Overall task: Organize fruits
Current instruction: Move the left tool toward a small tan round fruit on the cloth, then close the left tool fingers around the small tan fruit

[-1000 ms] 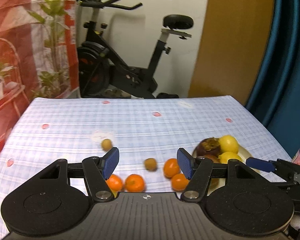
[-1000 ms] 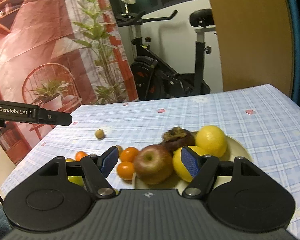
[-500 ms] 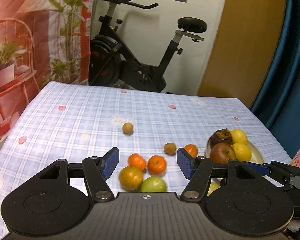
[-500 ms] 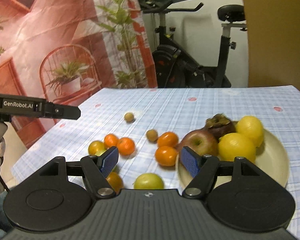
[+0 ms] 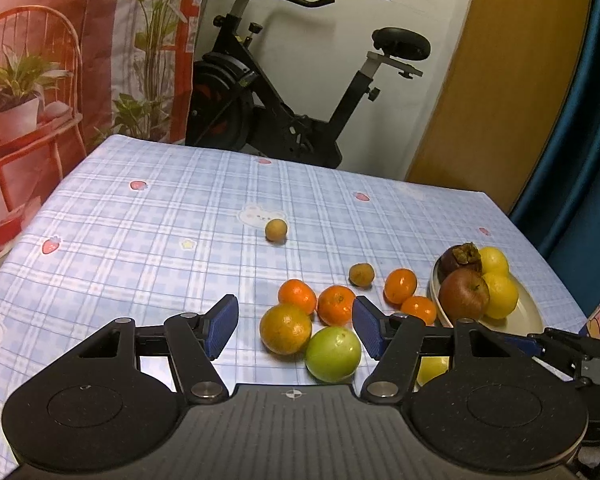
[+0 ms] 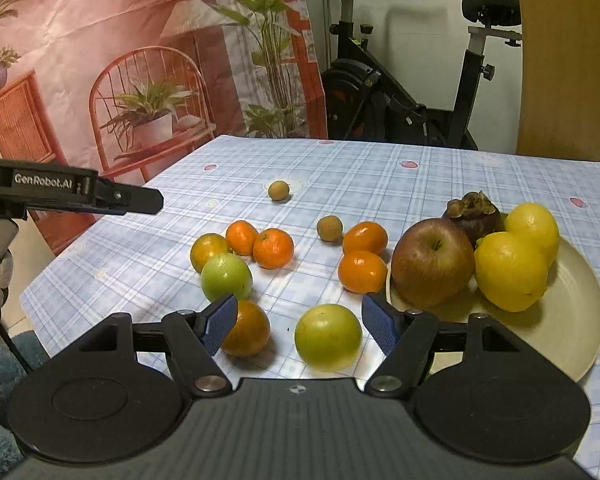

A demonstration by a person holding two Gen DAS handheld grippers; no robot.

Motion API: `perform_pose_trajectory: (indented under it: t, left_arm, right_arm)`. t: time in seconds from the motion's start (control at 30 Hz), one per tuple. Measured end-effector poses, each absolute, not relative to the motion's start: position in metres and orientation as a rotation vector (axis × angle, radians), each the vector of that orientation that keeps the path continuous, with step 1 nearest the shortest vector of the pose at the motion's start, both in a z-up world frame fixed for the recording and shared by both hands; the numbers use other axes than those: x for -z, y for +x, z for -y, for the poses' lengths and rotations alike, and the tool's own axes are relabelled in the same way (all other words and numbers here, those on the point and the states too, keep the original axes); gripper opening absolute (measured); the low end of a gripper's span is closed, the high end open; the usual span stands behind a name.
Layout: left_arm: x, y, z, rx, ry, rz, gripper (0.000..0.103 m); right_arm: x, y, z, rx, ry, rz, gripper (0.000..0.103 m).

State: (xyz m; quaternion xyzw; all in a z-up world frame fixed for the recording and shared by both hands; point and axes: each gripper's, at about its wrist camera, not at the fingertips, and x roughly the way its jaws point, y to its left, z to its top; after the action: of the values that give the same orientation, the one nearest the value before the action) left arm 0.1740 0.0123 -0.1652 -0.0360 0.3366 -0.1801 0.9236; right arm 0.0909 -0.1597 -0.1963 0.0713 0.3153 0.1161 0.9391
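On the checked tablecloth (image 5: 148,240) we see most of the fruit lying loose, well short of sorted. Our left gripper (image 5: 296,330) hangs with its jaws apart and nothing between the pads; ahead of it sit a green fruit (image 5: 333,354) touching a large orange (image 5: 285,329), with two mandarins (image 5: 336,305) just behind. Our right gripper (image 6: 298,323) is likewise spread and empty, a second green fruit (image 6: 327,337) lying between its fingers but touched by neither, and a darker orange (image 6: 247,334) partly hidden behind the left pad. At the right edge stands the plate (image 6: 572,320), which already carries an apple (image 6: 432,266), two lemons (image 6: 510,270) and a dark, dry-capped fruit (image 6: 474,210); two further mandarins (image 6: 362,271) rest just beside its rim, and two small brown fruits (image 6: 329,228) lie farther out, one well apart from the rest. We judge the step in hand to be the approach to a first loose fruit. The next move calls for lowering a gripper until the pads straddle the fruit's widest part, then closing gently, since round, smooth skins are likely to roll or squirt aside. The plate has free room mainly on its near side.
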Motion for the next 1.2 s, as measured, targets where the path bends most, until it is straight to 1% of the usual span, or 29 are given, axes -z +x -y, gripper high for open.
perform_pose_trajectory:
  t: [0.23,0.27,0.37,0.43,0.5,0.6,0.67,0.77,0.93,1.2]
  left_arm:
    - [0.154,0.188,-0.023,0.366,-0.096,-0.658,0.065]
    - [0.151,0.191,-0.024,0.367,-0.095,-0.651,0.065]
    - [0.138,0.204,-0.028,0.343,-0.070,-0.616,0.065]
    - [0.127,0.213,-0.030,0.326,-0.065,-0.580,0.065]
    - [0.115,0.222,-0.031,0.324,-0.073,-0.550,0.065]
    - [0.101,0.236,-0.029,0.328,-0.069,-0.506,0.065]
    - [0.097,0.246,-0.025,0.335,-0.055,-0.484,0.065]
    - [0.102,0.263,-0.017,0.348,-0.029,-0.486,0.065]
    - [0.128,0.294,-0.016,0.362,-0.031,-0.549,0.065]
    - [0.161,0.323,-0.019,0.379,-0.034,-0.635,0.065]
  right_arm:
    - [0.191,0.097,0.165,-0.226,0.145,-0.628,0.071]
    - [0.190,0.099,0.166,-0.223,0.143,-0.624,0.069]
    - [0.182,0.108,0.168,-0.231,0.120,-0.608,0.055]
    - [0.175,0.118,0.171,-0.256,0.113,-0.589,0.052]
    - [0.170,0.132,0.174,-0.276,0.117,-0.585,0.040]
    - [0.164,0.156,0.175,-0.300,0.108,-0.586,0.030]
    - [0.164,0.172,0.172,-0.311,0.082,-0.592,0.027]
    - [0.170,0.198,0.167,-0.325,0.055,-0.626,0.027]
    - [0.189,0.236,0.162,-0.332,0.043,-0.725,0.027]
    - [0.214,0.264,0.155,-0.347,0.023,-0.842,0.028]
